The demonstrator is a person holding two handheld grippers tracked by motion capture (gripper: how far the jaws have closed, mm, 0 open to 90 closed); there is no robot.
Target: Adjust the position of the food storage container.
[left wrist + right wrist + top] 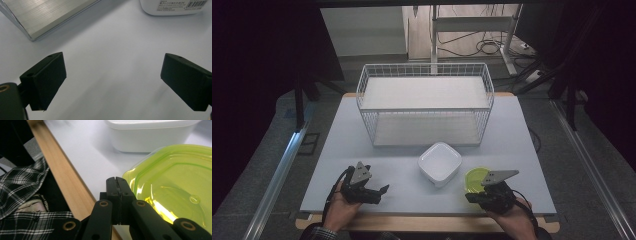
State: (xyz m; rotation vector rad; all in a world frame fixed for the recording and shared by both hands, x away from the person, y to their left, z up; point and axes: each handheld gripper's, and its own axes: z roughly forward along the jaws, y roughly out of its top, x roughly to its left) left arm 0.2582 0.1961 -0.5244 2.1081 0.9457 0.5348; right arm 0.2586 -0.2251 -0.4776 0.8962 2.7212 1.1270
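Note:
A shallow yellow-green container [476,178] lies on the table at the front right. My right gripper [469,197] sits at its near-left edge. In the right gripper view the right gripper [116,180] is shut, jaws pressed together with nothing between them, just beside the rim of the green container [175,177]. A white square container [440,162] stands mid-table, and its wall [150,132] rises behind the green one. At the front left my left gripper [381,194] is open. Its jaws [113,82] stand wide apart over bare table.
A white wire basket [424,68] with a shelf stands at the back centre; its base corner [45,15] and the labelled white container [172,6] lie ahead of the left gripper. The table's wooden front edge [65,175] and a plaid sleeve [22,182] are close by.

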